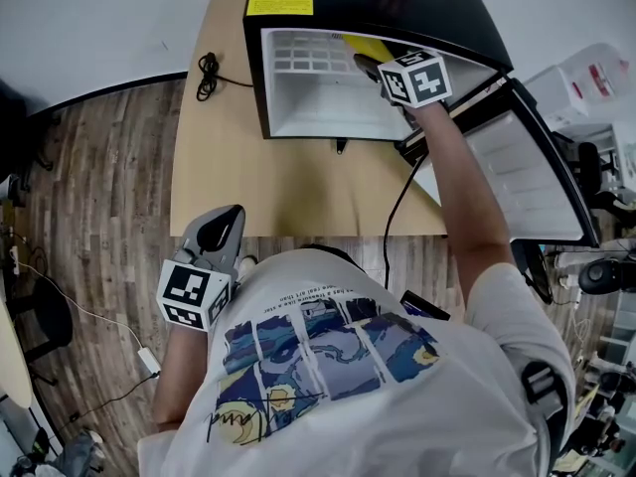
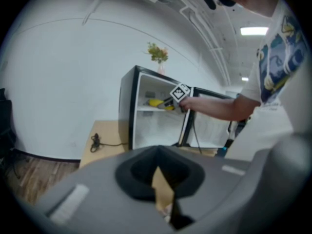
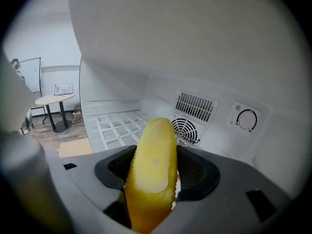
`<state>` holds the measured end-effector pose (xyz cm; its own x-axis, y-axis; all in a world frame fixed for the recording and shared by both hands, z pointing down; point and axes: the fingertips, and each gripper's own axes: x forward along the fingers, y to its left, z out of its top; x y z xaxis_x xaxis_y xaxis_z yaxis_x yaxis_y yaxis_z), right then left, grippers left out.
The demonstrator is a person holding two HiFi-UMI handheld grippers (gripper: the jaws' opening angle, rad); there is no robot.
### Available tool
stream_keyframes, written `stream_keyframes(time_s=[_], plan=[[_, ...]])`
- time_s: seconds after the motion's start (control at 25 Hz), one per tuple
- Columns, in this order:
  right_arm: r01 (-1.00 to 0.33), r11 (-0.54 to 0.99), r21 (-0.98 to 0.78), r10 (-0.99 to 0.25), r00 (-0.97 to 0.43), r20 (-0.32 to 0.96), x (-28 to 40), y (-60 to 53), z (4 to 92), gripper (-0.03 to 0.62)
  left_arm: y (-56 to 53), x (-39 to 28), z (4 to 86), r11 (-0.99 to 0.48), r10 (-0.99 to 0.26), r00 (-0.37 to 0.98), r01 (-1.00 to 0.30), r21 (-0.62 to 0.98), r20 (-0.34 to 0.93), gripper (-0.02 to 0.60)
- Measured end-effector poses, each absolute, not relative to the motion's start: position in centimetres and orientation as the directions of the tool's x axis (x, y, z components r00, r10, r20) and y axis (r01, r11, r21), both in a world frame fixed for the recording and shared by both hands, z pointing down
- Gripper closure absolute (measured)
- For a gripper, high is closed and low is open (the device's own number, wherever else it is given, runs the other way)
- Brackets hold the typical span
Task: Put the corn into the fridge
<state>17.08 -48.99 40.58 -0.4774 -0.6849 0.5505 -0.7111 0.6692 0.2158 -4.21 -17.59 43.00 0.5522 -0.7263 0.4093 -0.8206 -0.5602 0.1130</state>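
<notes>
Corn (image 3: pixel 151 179) is filling the foreground of the right gripper view, a yellow cob pinched lengthwise btwn the dark pads of the right gripper (image 1: pixel 370 65), whose jaws are clamping it on both sides. Person's outstretched arm (image 1: pixel 467 197) is reaching that gripper into the open fridge (image 1: pixel 298 3), a small black unit w/ white interior that is sitting at the far end of a light wooden table (image 1: pixel 288 192). Cob is hanging inside the upper part of the cabinet, above the white wire shelf (image 3: pixel 114 128); whether it is touching the shelf is not clear. Round fan grille (image 3: pixel 189 130), slotted vent (image 3: pixel 196 106) and a dial (image 3: pixel 246 119) are showing on the back wall just beyond the cob's tip. Fridge door (image 1: pixel 527 167) is standing swung wide to the person's right. Left gripper (image 1: pixel 224 229) is hanging low by the person's side, near the table's front edge and well apart from the fridge, jaws drawn together on nothing, w/ only a thin sliver showing btwn them. Black cable (image 1: pixel 207 76) is lying coiled on the table left of the fridge, and a small plant (image 2: pixel 157 52) is sitting on top of the unit.
</notes>
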Motion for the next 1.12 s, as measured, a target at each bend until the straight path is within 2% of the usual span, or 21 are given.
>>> stream_keyframes(time_s=[1.12], plan=[[-0.773, 0.599, 0.210, -0.748, -0.447, 0.492, 19.4, -47.6, 39.9, 0.338, -16.8, -5.4, 43.6, -0.589, -0.692, 0.587, -0.796, 0.140, 0.420, 0.572]])
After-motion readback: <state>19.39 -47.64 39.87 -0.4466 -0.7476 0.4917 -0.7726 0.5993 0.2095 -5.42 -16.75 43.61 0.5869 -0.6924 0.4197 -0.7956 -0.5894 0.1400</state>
